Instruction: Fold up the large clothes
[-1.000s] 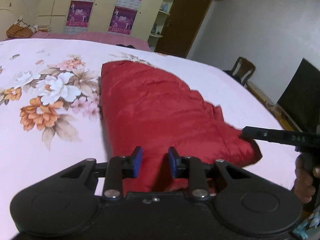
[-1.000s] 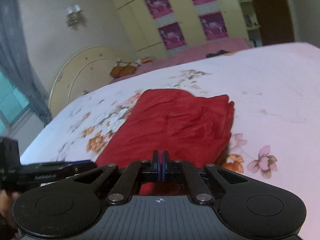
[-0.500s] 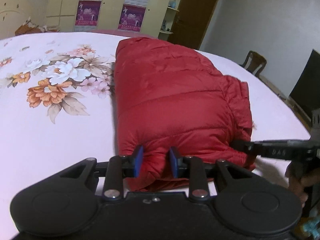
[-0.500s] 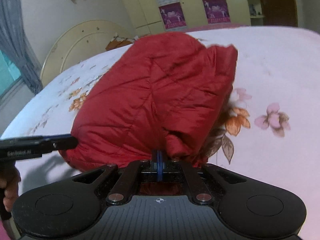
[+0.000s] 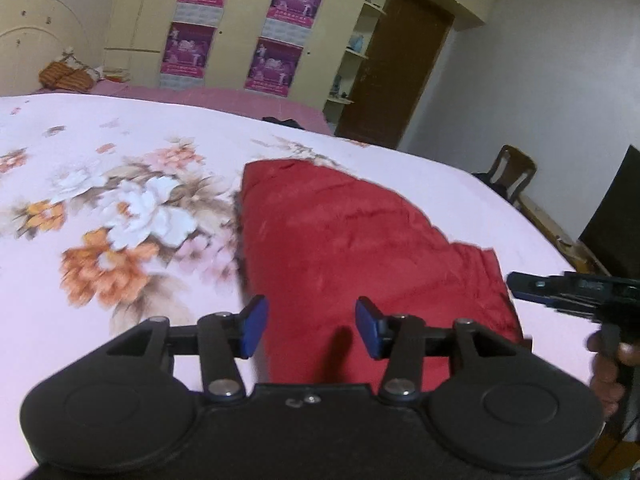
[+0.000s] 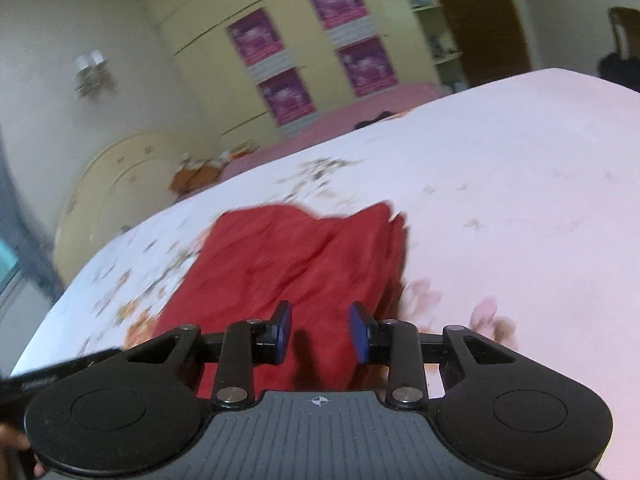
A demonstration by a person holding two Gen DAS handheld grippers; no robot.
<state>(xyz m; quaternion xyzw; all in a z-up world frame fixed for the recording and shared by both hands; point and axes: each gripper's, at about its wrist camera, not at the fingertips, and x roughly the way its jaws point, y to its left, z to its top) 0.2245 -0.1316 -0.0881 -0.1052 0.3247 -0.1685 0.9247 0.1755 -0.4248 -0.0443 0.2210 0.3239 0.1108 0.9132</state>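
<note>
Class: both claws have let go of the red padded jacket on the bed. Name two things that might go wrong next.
1. The red jacket looks puffy, and with the left claw and right claw open, the fold may spring apart.
2. Its right edge looks uneven, so another fold might come out crooked.

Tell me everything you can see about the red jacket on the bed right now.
The red jacket is a puffy, slightly shiny garment with faint quilted creases, folded into a compact bundle. It lies flat on the pink floral bedsheet, its near edge just ahead of both claws. The left claw and right claw are open above that edge, gripping nothing. Motion blur hides any zipper, collar or sleeves.
</note>
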